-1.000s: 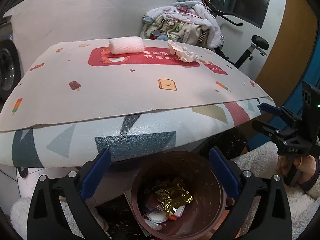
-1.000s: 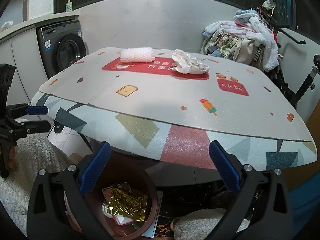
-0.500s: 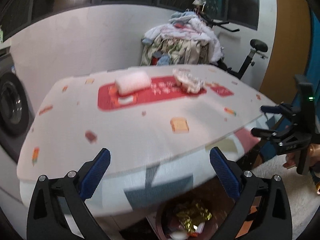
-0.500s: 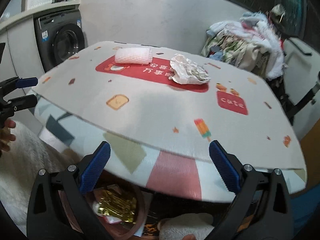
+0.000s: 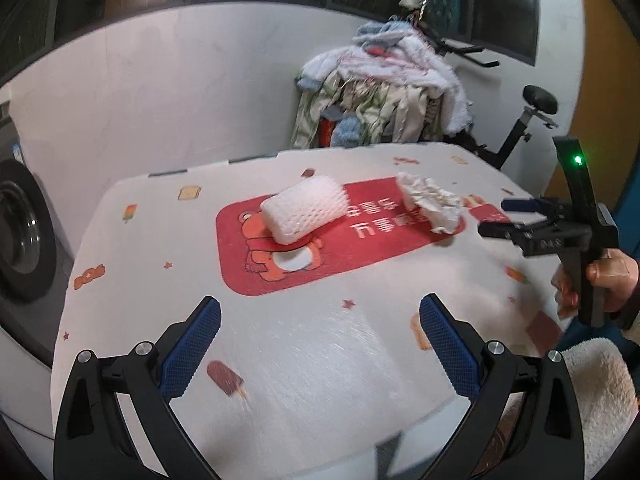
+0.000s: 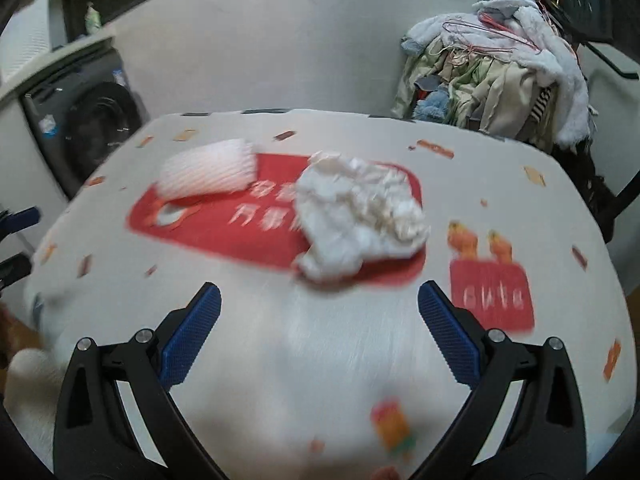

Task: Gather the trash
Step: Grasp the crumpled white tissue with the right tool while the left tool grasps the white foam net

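Cartoon-printed white matting covers a table (image 5: 120, 248) with a washing machine (image 6: 96, 128) to the left and a heap of laundry (image 5: 384, 92) behind. Two pieces of trash lie near each other on its red panel: one white foam net sleeve (image 5: 303, 211) ahead of the left gripper (image 5: 316, 344), and one crumpled white paper wad (image 6: 356, 216) just ahead of the right gripper (image 6: 318, 330). Both grippers are spread wide and empty, touching nothing; the right gripper also shows at the left view's edge, gripped by a hand (image 5: 608, 280).
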`<move>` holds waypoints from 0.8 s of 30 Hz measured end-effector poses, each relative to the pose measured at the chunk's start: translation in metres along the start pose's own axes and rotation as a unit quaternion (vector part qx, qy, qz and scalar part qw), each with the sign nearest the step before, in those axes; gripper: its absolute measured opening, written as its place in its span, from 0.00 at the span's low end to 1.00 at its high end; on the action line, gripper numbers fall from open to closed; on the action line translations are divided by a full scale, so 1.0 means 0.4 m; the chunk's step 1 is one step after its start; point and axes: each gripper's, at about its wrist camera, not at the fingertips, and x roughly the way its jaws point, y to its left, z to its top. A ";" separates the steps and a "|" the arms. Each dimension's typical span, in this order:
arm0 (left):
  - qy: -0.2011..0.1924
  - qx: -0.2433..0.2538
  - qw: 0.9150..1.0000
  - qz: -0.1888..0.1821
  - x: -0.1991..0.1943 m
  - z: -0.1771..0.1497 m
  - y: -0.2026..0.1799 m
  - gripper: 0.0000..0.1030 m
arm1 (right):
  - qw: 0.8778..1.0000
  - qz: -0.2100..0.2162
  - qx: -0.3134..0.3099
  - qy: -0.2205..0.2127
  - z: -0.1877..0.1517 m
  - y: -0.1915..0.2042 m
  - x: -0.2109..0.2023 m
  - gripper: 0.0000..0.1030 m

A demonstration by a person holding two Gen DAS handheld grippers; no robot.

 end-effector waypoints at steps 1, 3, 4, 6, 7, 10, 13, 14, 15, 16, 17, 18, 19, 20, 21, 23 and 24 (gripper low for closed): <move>0.004 -0.002 1.000 0.001 0.012 0.005 0.007 0.94 | 1.000 -0.007 -0.003 0.003 0.018 -0.001 0.026 0.94; 0.013 -0.010 1.000 -0.001 0.052 0.024 0.028 0.94 | 1.000 -0.024 -0.008 0.002 0.057 -0.003 0.078 0.94; 0.016 -0.014 1.000 -0.002 0.068 0.031 0.037 0.94 | 0.999 -0.030 -0.008 0.007 0.075 -0.004 0.105 0.94; 0.018 -0.029 0.999 -0.005 0.102 0.049 0.062 0.94 | 0.999 -0.042 -0.004 0.021 0.105 -0.005 0.162 0.94; 0.018 -0.037 0.999 -0.006 0.117 0.055 0.069 0.94 | 0.999 -0.046 -0.004 0.026 0.113 -0.005 0.179 0.94; 0.025 -0.079 0.996 -0.015 0.178 0.081 0.105 0.93 | 0.998 -0.053 -0.015 0.038 0.133 0.000 0.234 0.77; 0.032 -0.123 0.992 -0.025 0.230 0.099 0.135 0.77 | 0.997 -0.053 -0.032 0.037 0.131 0.011 0.238 0.37; 0.037 -0.138 0.989 -0.027 0.253 0.105 0.146 0.74 | 0.998 -0.047 -0.031 0.026 0.129 0.011 0.226 0.30; 0.040 -0.150 0.987 -0.031 0.274 0.113 0.153 0.72 | 0.999 -0.039 -0.030 0.009 0.126 0.010 0.205 0.28; 0.040 -0.154 0.987 -0.034 0.291 0.120 0.157 0.72 | 0.999 -0.038 -0.032 -0.003 0.126 0.008 0.186 0.25; 0.042 -0.152 0.987 -0.036 0.311 0.129 0.159 0.72 | 0.999 -0.037 -0.033 -0.010 0.125 0.007 0.173 0.25; 0.044 -0.147 0.988 -0.033 0.330 0.138 0.159 0.72 | 0.998 -0.035 -0.034 -0.026 0.122 0.003 0.145 0.25; 0.045 -0.148 0.987 -0.033 0.347 0.146 0.162 0.72 | 0.998 -0.033 -0.035 -0.038 0.121 0.000 0.124 0.25; 0.049 -0.157 0.986 -0.037 0.367 0.154 0.168 0.72 | 0.998 -0.034 -0.038 -0.048 0.119 -0.003 0.104 0.25; 0.052 -0.177 0.982 -0.040 0.388 0.160 0.180 0.72 | 0.997 -0.034 -0.041 -0.057 0.118 -0.008 0.082 0.25; 0.060 -0.215 0.973 -0.052 0.423 0.166 0.199 0.72 | 0.997 -0.031 -0.043 -0.064 0.114 -0.018 0.053 0.25; 0.062 -0.228 0.970 -0.057 0.436 0.167 0.206 0.72 | 0.997 -0.028 -0.041 -0.065 0.111 -0.026 0.040 0.25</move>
